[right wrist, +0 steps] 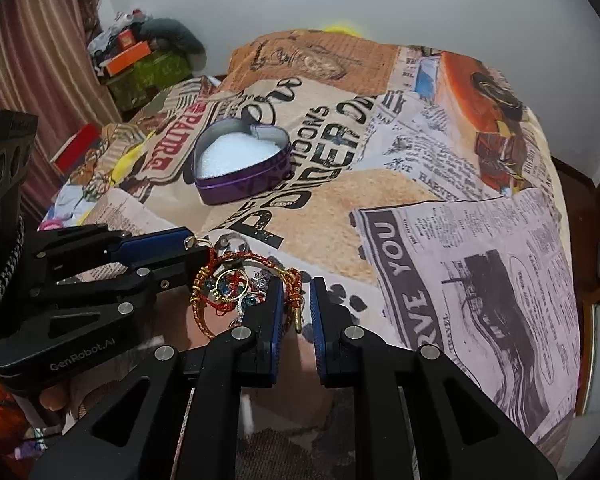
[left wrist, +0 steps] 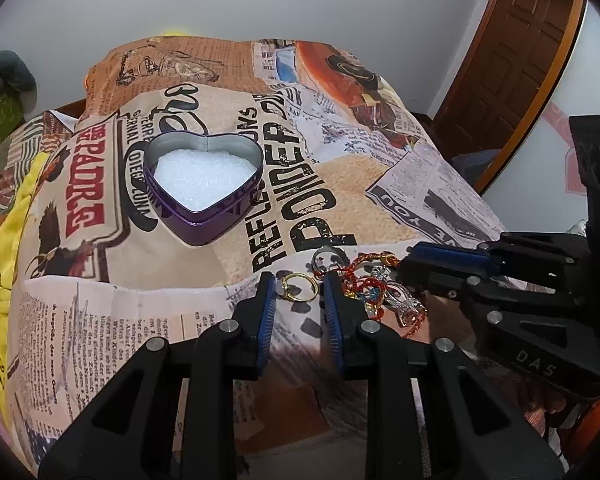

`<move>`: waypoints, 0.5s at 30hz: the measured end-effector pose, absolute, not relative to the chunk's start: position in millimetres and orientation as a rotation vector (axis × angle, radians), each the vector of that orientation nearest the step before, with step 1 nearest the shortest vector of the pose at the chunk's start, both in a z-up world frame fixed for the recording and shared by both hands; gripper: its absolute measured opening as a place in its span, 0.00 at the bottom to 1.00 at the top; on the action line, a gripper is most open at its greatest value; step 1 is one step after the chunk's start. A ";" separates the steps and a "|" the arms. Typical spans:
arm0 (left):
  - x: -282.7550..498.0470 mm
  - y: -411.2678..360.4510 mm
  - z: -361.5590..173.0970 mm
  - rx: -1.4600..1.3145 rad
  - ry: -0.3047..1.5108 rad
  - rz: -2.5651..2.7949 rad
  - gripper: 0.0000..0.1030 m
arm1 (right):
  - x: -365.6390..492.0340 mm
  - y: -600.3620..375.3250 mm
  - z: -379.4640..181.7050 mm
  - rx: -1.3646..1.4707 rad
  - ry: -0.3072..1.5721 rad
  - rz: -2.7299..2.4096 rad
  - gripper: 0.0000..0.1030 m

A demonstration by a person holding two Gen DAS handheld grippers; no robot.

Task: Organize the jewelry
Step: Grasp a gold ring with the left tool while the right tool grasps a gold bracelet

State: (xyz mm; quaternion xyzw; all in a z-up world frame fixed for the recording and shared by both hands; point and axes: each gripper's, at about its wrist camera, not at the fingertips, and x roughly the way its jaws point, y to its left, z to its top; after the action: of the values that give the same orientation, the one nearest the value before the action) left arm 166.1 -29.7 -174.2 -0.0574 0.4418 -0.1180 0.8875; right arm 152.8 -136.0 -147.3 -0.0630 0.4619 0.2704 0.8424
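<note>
The left gripper (left wrist: 299,286), jaws narrowly apart, brackets a gold ring (left wrist: 296,286); the right gripper (right wrist: 296,292), nearly closed, pinches a red-and-gold braided cord (right wrist: 294,282). Ahead, bare printed cloth (left wrist: 340,184) surrounds the purple heart-shaped tin (left wrist: 204,184).

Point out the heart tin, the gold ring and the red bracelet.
heart tin (left wrist: 220,227): left wrist view, purple front wall.
gold ring (left wrist: 299,287): left wrist view, its band.
red bracelet (right wrist: 236,258): right wrist view, braided cord.

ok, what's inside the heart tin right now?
The purple heart tin holds only a white foam pad; no jewelry lies on it. Whatever sits under the pad is covered. The jewelry pile lies outside on the printed cloth.
</note>
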 end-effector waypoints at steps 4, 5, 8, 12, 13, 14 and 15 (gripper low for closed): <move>169.1 -28.5 -176.6 -0.130 0.923 -0.252 0.23 | 153.2 -133.9 -152.3 -0.129 0.993 0.604 0.12; 169.3 -28.4 -177.3 -0.131 0.923 -0.252 0.22 | 153.6 -134.3 -153.1 -0.125 0.996 0.606 0.12; 168.3 -27.5 -177.3 -0.137 0.915 -0.251 0.20 | 153.7 -136.9 -154.0 -0.101 0.997 0.615 0.10; 164.7 -26.7 -175.6 -0.137 0.901 -0.247 0.20 | 153.0 -137.2 -152.5 -0.096 0.989 0.608 0.07; 163.4 -26.9 -174.8 -0.134 0.897 -0.246 0.20 | 152.5 -137.7 -151.7 -0.096 0.985 0.606 0.07; 162.1 -27.2 -173.8 -0.131 0.892 -0.244 0.20 | 152.4 -138.5 -150.7 -0.093 0.980 0.604 0.07; 160.8 -27.3 -172.6 -0.128 0.887 -0.243 0.20 | 152.5 -139.7 -149.8 -0.088 0.975 0.604 0.07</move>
State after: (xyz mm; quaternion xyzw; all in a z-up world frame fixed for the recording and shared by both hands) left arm 160.8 -27.3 -172.6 -0.0617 0.4278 -0.1172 0.8941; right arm 152.5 -139.7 -149.8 -0.0416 0.4611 0.2854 0.8391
